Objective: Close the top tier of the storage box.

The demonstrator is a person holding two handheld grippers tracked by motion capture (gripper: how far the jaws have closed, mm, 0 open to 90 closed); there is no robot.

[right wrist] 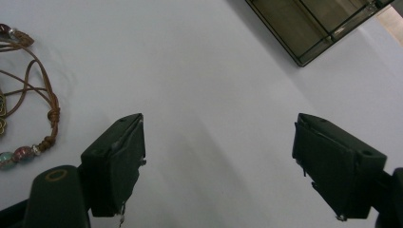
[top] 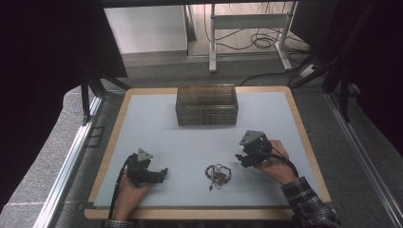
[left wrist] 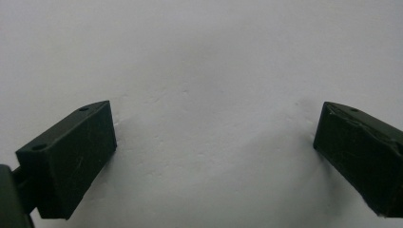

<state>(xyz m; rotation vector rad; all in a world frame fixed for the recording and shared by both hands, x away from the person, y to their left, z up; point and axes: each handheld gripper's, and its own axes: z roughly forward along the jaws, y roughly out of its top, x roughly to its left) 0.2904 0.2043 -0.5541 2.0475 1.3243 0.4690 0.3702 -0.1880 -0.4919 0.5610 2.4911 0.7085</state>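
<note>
Both tongs wide and empty: left (top: 164,172) parked near table's (top: 142,118) front-left corner, right (top: 239,159) poised just beside cord bracelet (top: 217,174), presumably for transfer to box (top: 206,105).

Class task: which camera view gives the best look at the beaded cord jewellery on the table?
The high view: the whole cord jewellery lies in sight between the two grippers. The right gripper view catches part of it at its left edge, close enough to show beads and a knot. The left gripper view looks at bare table.

Left gripper (left wrist: 214,142), black fingers (left wrist: 71,161) spread wide, bare pale table (left wrist: 204,57)
</note>
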